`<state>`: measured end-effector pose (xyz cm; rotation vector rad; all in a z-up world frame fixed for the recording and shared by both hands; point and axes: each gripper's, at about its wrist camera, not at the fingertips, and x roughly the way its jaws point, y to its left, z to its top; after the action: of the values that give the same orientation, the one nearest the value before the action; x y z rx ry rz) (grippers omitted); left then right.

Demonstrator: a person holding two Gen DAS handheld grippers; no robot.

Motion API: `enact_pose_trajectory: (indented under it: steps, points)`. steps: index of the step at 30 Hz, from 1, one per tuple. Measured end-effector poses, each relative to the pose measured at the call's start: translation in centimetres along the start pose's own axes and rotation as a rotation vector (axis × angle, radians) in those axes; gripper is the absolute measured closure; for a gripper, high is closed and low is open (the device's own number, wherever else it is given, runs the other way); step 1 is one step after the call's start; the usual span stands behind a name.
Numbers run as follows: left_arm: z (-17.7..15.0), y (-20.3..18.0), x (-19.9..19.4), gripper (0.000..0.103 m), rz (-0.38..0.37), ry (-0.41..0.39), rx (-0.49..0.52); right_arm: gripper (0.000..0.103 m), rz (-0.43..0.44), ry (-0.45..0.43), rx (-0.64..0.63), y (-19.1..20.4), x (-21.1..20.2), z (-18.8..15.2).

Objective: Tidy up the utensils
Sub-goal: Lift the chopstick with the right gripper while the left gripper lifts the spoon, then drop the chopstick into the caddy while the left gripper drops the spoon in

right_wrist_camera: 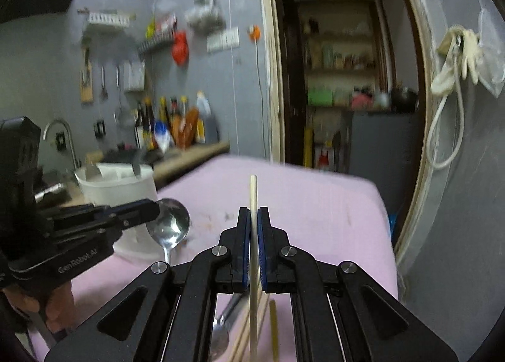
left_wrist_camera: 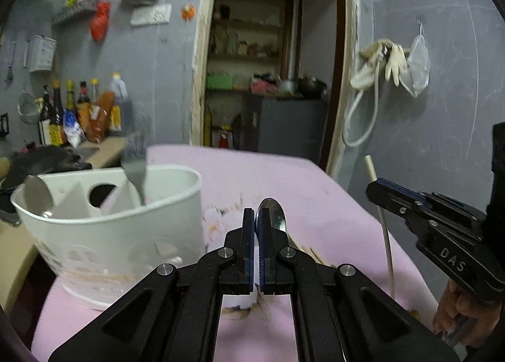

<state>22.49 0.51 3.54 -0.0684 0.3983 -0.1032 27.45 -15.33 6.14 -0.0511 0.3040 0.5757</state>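
My left gripper (left_wrist_camera: 255, 220) is shut on a metal spoon (left_wrist_camera: 275, 216), held above the pink table (left_wrist_camera: 284, 178). The spoon's bowl also shows in the right wrist view (right_wrist_camera: 169, 223). The white utensil holder (left_wrist_camera: 110, 223) stands left of it, with a spoon (left_wrist_camera: 38, 194) and a fork (left_wrist_camera: 135, 172) inside. My right gripper (right_wrist_camera: 254, 223) is shut on a pale chopstick (right_wrist_camera: 253, 201), held upright; it also shows in the left wrist view (left_wrist_camera: 385, 229). More chopsticks (right_wrist_camera: 252, 327) and a spoon (right_wrist_camera: 221, 330) lie on the table under my right gripper.
A kitchen counter (left_wrist_camera: 104, 150) with sauce bottles (left_wrist_camera: 79, 112) and a dark pan (left_wrist_camera: 44, 163) lies behind the holder. A doorway (left_wrist_camera: 271, 71) opens beyond the table. Gloves and a hose (left_wrist_camera: 378, 68) hang on the right wall.
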Motion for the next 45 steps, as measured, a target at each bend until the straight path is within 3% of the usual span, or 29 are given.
enact_pose_trajectory:
  steps: [10,28,36,45]
  points:
    - [3.3,2.9,-4.5,0.103,0.062,-0.102,-0.03,0.1,0.047,-0.161,0.011,1.8,-1.3,2.9]
    - [9.0,11.7,-12.1,0.103,0.358,-0.288,-0.038,0.1,0.095,-0.448,-0.036,9.6,0.3,9.7]
    - [9.1,16.8,-13.2,0.103,0.503,-0.306,-0.066,0.1,0.133,-0.487,-0.022,11.8,3.0,10.2]
    - [6.9,19.8,-11.2,0.103,0.605,-0.283,-0.063,0.1,0.131,-0.479,-0.013,12.7,6.1,9.5]
